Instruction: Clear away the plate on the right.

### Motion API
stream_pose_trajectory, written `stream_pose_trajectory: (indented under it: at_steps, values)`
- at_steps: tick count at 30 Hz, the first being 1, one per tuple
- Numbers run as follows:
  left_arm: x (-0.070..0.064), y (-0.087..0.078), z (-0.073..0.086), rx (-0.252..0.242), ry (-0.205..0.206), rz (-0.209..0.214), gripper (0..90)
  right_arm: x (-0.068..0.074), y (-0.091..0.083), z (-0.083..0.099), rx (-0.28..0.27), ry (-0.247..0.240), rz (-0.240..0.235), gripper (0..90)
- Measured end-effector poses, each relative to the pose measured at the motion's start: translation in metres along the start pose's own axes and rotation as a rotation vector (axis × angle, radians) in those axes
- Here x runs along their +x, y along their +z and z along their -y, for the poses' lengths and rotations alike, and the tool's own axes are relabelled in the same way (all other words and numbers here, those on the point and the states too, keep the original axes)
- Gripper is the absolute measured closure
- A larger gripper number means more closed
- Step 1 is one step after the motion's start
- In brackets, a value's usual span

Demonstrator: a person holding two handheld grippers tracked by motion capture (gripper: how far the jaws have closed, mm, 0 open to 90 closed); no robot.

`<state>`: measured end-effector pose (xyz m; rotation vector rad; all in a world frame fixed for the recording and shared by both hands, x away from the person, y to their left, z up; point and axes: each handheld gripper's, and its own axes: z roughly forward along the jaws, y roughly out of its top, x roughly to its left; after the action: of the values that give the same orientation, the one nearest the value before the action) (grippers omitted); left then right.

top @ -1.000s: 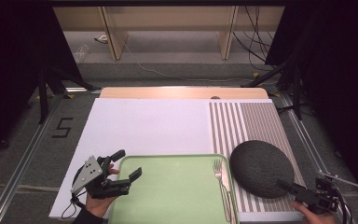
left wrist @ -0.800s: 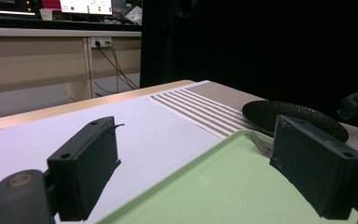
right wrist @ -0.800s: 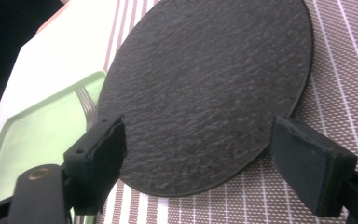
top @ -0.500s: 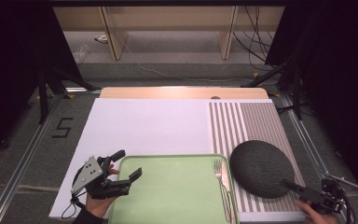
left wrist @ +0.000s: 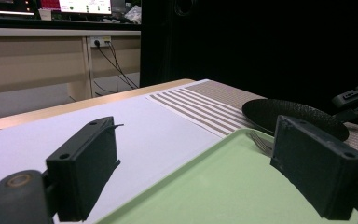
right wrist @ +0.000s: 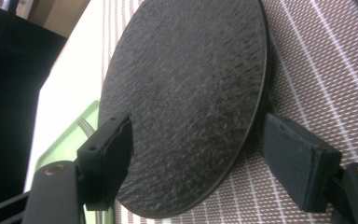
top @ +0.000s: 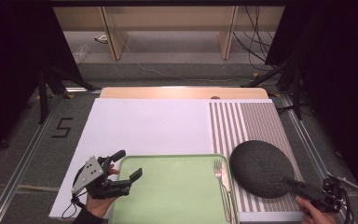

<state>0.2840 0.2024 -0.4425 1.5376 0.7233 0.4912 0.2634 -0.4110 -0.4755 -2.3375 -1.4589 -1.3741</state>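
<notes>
Hand-held gripper (top: 294,183) beside round plate (top: 260,167)

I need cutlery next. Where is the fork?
In the high view, the fork lies along the right edge of the green tray, just left of the black plate.

Far half of the counter (top: 144,126): open white sheet, and you have clear passage there. Near edge crowded: green tray (top: 177,196) centre, fork (top: 221,179) along its right rim, dark round plate (top: 260,168) just beside it on the striped mat (top: 247,121). Your left tool (top: 126,168) straddles the tray's left corner, jaws apart. Your right tool (top: 292,183) sits at the plate's near rim, jaws spread.
</notes>
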Motion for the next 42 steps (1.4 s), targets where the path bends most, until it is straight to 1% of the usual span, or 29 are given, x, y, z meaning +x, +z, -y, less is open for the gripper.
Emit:
stream_pose_trajectory:
  at_steps: [4, 7, 8, 10, 13, 15, 17, 18, 21, 25, 28, 31, 32, 33, 34, 38, 40, 42]
  values:
    - [0.0, 0.0, 0.0, -0.001, 0.001, 0.0, 13.6, -0.002, 0.003, 0.001, -0.003, 0.059, -0.017, 28.9]
    - [-0.001, 0.0, 0.0, 0.001, 0.004, 0.001, 13.5, -0.002, 0.003, 0.002, -0.011, 0.086, -0.01, 29.6]
    - [-0.001, 0.0, 0.0, -0.001, 0.005, 0.002, 13.5, -0.003, 0.003, 0.002, -0.016, 0.095, -0.016, 30.2]
    - [0.0, 0.0, 0.0, 0.0, 0.002, 0.001, 13.6, -0.005, 0.004, 0.003, -0.019, 0.127, -0.032, 30.5]
    - [0.0, 0.0, 0.0, -0.002, 0.004, 0.001, 13.5, -0.006, 0.006, 0.003, -0.017, 0.144, -0.044, 31.9]
    - [-0.001, 0.0, -0.001, -0.002, 0.007, 0.003, 13.5, -0.008, 0.008, 0.005, -0.01, 0.172, -0.066, 32.0]
    - [-0.001, 0.0, 0.0, 0.0, 0.008, 0.003, 13.6, -0.008, 0.009, 0.006, -0.01, 0.183, -0.068, 33.2]
    - [-0.001, 0.0, 0.0, -0.001, 0.008, 0.003, 13.5, -0.008, 0.009, 0.006, -0.011, 0.197, -0.082, 34.4]
    - [-0.001, 0.0, 0.0, 0.0, 0.007, 0.003, 13.6, -0.008, 0.011, 0.008, -0.003, 0.221, -0.098, 35.3]
    - [-0.001, 0.0, 0.0, 0.001, 0.007, 0.005, 13.5, -0.011, 0.014, 0.008, -0.003, 0.247, -0.118, 37.6]
    - [-0.001, 0.0, 0.0, 0.002, 0.006, 0.005, 13.5, -0.013, 0.015, 0.008, -0.005, 0.27, -0.124, 39.5]
    - [-0.002, 0.0, 0.0, 0.002, 0.011, 0.006, 13.5, -0.015, 0.018, 0.007, 0.003, 0.293, -0.135, 40.4]
    - [-0.002, 0.0, 0.0, 0.001, 0.01, 0.006, 13.5, -0.015, 0.02, 0.007, 0.01, 0.299, -0.147, 40.5]
    - [-0.002, 0.0, 0.0, 0.001, 0.008, 0.006, 13.5, -0.015, 0.022, 0.007, 0.019, 0.293, -0.152, 40.3]
    - [-0.001, 0.0, 0.0, 0.003, 0.007, 0.006, 13.5, -0.014, 0.023, 0.007, 0.026, 0.297, -0.148, 40.5]
    - [-0.001, 0.0, 0.0, 0.001, 0.006, 0.007, 13.5, -0.017, 0.025, 0.007, 0.019, 0.324, -0.162, 41.5]
    - [-0.001, 0.001, 0.0, 0.004, 0.008, 0.008, 13.5, -0.017, 0.026, 0.007, 0.023, 0.324, -0.163, 42.4]
    - [-0.002, 0.0, 0.0, 0.003, 0.01, 0.009, 13.5, -0.017, 0.027, 0.007, 0.014, 0.325, -0.163, 43.1]
